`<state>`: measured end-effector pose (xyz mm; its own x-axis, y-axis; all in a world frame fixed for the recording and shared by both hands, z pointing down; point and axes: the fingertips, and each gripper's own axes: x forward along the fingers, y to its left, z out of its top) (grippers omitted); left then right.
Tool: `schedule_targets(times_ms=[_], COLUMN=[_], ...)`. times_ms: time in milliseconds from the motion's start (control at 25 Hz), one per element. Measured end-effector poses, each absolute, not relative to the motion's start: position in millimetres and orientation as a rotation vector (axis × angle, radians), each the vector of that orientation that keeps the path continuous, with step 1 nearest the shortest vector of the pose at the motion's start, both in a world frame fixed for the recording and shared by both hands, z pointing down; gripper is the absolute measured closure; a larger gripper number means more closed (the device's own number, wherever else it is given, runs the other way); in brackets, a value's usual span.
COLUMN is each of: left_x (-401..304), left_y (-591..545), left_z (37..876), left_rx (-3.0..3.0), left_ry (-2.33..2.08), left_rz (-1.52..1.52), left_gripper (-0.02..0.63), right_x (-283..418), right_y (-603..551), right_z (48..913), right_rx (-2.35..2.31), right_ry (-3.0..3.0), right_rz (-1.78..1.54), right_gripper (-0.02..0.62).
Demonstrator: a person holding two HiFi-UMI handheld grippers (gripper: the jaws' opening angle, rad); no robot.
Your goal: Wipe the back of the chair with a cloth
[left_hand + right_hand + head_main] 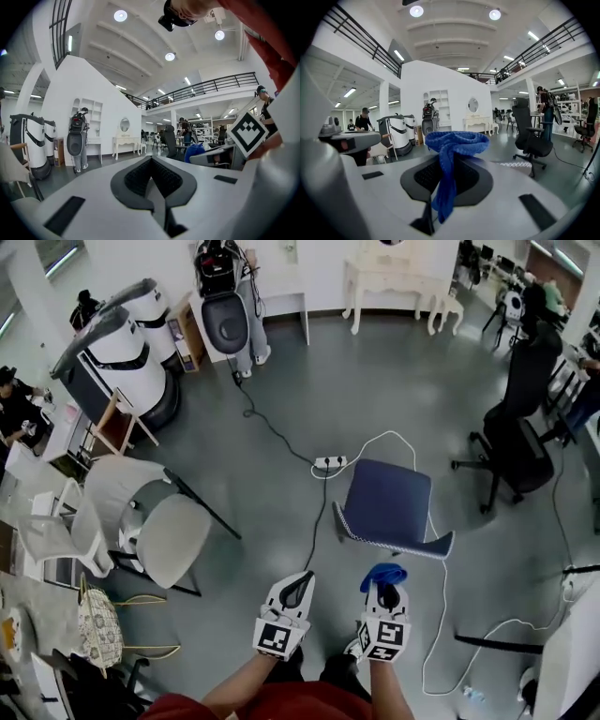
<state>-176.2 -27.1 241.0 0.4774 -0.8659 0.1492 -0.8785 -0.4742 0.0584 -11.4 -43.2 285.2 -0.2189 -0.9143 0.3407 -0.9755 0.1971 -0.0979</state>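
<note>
The dark blue chair (389, 501) stands on the grey floor just ahead of me, its back edge (398, 545) nearest my grippers. My right gripper (384, 589) is shut on a blue cloth (382, 574), a short way in front of that back edge and apart from it. In the right gripper view the cloth (454, 140) bunches over the jaw tips and hangs down between the pads (423, 176). My left gripper (298, 583) is beside it to the left, shut with nothing in it; its black pads (136, 178) meet in the left gripper view.
A power strip (330, 463) with a black cable lies beyond the chair. A white cable (441, 652) loops on the floor at the right. Two white chairs (159, 531) stand at the left, a black office chair (516, 427) at the right, and white machines (131, 352) at the far left.
</note>
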Motion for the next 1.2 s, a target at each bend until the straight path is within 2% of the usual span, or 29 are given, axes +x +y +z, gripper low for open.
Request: schedule_targets(times_ms=[480,800,1200], left_x=[-121,-108,-101], left_y=[-65,-80,-79], left_z=[82,-30,-36], left_rx=[2.809,2.911,2.930], left_ry=[-1.444,-1.504,-1.523], left_rz=[-0.078,-0.287,-0.293], left_gripper=[0.592,0.592,0.592], right_x=[60,95,97], right_y=[-56,-62,-56], right_z=[82,-28,-36], right_rx=[2.029,2.110,2.111], right_ry=[-2.341,-2.375,-2.357], right_rz=[-0.009,-0.155,-0.225], right_gripper=[0.534,0.534,0.535])
